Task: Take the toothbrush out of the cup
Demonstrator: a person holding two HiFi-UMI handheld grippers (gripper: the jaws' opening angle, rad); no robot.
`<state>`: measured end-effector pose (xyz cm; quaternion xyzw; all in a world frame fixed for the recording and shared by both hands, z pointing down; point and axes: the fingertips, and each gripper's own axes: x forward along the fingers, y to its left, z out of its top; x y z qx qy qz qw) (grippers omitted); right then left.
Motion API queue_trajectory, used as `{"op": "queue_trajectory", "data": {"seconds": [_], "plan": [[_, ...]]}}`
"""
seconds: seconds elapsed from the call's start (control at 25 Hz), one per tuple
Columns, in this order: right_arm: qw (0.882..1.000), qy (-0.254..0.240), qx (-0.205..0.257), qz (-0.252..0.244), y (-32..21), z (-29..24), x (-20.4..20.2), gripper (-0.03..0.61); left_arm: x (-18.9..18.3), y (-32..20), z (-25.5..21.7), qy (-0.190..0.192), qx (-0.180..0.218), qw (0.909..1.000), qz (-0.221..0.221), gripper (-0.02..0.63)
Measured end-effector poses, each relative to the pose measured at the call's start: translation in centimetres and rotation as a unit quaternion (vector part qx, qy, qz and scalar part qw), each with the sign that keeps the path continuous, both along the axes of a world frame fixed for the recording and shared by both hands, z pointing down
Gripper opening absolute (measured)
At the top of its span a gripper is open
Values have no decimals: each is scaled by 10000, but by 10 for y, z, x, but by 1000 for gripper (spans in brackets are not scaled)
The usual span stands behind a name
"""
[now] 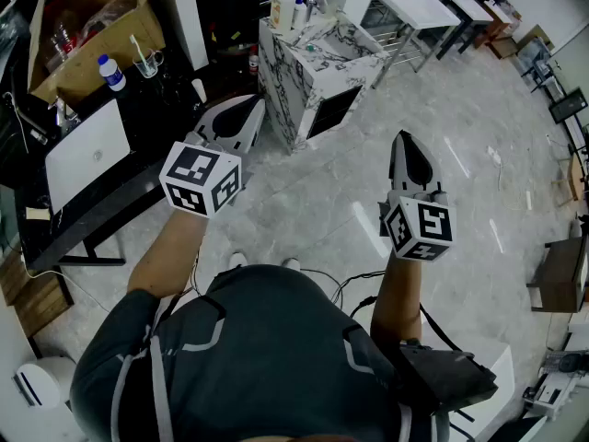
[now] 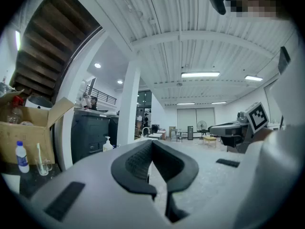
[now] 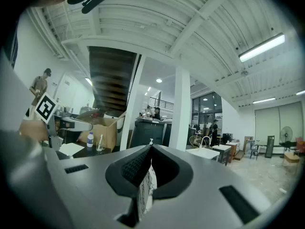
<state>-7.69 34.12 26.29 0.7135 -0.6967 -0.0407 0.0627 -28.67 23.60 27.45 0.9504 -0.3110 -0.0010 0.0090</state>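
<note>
A clear glass cup (image 1: 147,62) with a white toothbrush (image 1: 138,46) standing in it sits on the black desk (image 1: 138,109) at the far left. In the left gripper view the cup (image 2: 43,165) and toothbrush (image 2: 38,151) are low at the left. In the right gripper view the cup (image 3: 99,145) is small and far. My left gripper (image 1: 255,105) is held level, shut and empty, well short of the cup. My right gripper (image 1: 402,137) is also level over the floor, shut with nothing in it. Tips meet in both gripper views (image 2: 151,142) (image 3: 151,147).
Beside the cup stand a small blue-capped bottle (image 1: 111,72) and an open cardboard box (image 1: 92,21). A white laptop (image 1: 87,155) lies on the desk. A marble-patterned sink counter (image 1: 317,58) with a soap bottle (image 1: 283,3) stands ahead. People stand far off.
</note>
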Motion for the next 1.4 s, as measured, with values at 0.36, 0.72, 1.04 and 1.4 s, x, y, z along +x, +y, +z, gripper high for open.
{"op": "queue_trajectory", "data": {"seconds": [0.36,0.72,1.04,1.4], "plan": [[10000,7,18,-11,3,-2,5,28,8,6,3,-48,-31,10000,39,9],[9998,-144,161,-32,6,-4,27,29,32,10,4,-28,-29,9999,92,9],[9995,-110,216,-185,15,-2,62,29,70,9,4,39,-1,10000,-63,9],[9989,-224,170,-366,9,14,106,29,116,11,9,-153,90,9998,36,9]]}}
